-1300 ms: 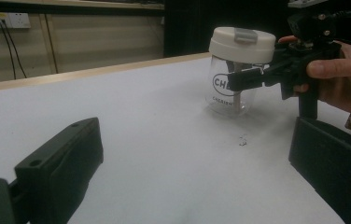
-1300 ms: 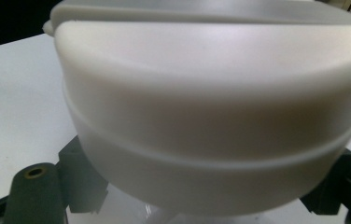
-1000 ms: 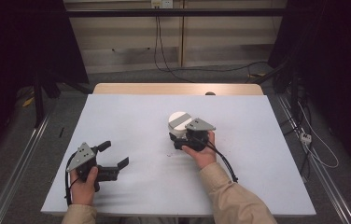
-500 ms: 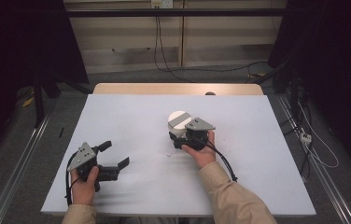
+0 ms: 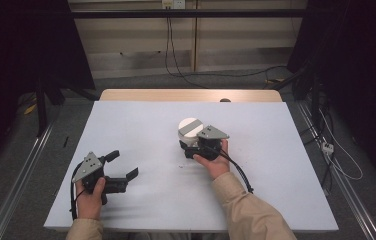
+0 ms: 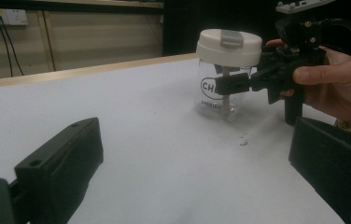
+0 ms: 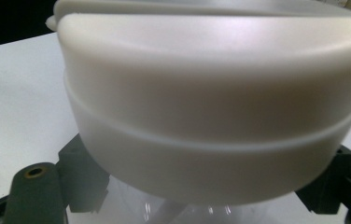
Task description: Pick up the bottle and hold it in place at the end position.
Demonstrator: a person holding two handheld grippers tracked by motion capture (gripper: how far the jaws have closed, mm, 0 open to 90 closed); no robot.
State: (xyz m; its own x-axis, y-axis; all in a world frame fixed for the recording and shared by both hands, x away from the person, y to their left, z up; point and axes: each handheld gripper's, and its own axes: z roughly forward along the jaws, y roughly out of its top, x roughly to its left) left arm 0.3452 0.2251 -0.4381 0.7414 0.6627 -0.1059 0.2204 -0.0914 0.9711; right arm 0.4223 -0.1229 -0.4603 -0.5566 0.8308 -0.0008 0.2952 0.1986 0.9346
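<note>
White-topped table (image 5: 141, 125) with a wooden far edge — one clear jar (image 6: 216, 95) with a white lid (image 5: 190, 125) standing on it, small dark crumbs (image 6: 243, 140) nearby.

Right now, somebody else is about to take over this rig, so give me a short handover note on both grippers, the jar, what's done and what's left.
Right gripper: shut on the clear jar, jaws on the glass just under its white lid.
Left gripper: open, holding nothing, low near the table's front left, apart from the jar.
Jar: upright on the table near its middle, lid on; something thin stands inside, too unclear to name.
Done: jar gripped.
Left: probably lifting or moving the jar, or working the lid with the free left gripper.
</note>
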